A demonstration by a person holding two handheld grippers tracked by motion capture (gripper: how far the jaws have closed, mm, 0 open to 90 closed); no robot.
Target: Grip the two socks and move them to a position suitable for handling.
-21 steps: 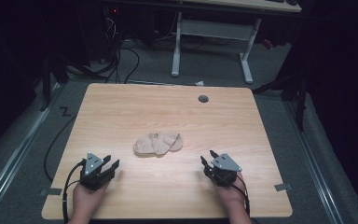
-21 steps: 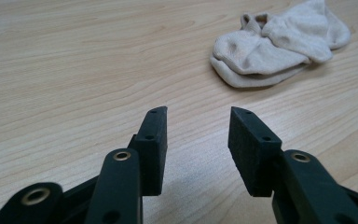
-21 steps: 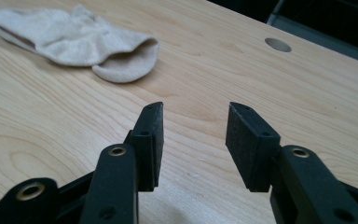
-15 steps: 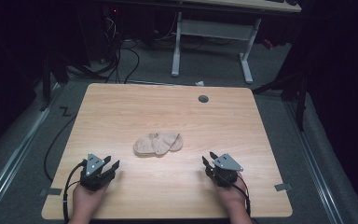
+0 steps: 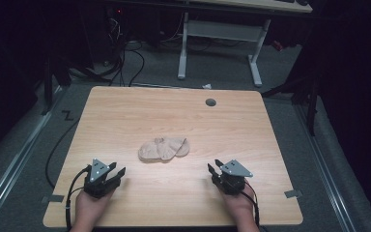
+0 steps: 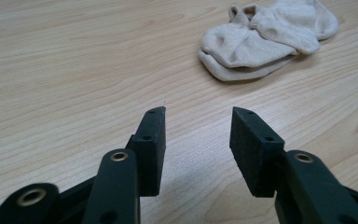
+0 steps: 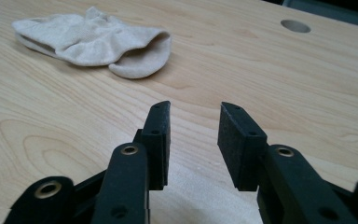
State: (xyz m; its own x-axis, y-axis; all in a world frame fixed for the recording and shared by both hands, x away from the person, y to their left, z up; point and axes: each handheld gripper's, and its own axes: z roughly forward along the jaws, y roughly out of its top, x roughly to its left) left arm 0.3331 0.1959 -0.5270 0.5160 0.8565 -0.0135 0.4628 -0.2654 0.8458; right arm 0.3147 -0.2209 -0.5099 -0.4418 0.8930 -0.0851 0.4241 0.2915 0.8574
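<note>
A pair of beige socks (image 5: 164,148) lies bunched in the middle of the wooden table (image 5: 125,111). My left gripper (image 5: 116,170) rests near the front left of the table, open, nothing between its jaws; the socks (image 6: 265,39) lie ahead of it to the upper right in the left gripper view (image 6: 198,135). My right gripper (image 5: 214,167) rests near the front right, open and empty; in the right gripper view (image 7: 195,135) the socks (image 7: 95,39) lie ahead at the upper left.
A round cable hole (image 5: 210,102) sits near the table's far edge (image 7: 295,25). Beyond the table stand a white desk frame (image 5: 220,34) and loose cables (image 5: 125,53) on the grey floor. Tape marks (image 5: 293,194) lie beside the front corners.
</note>
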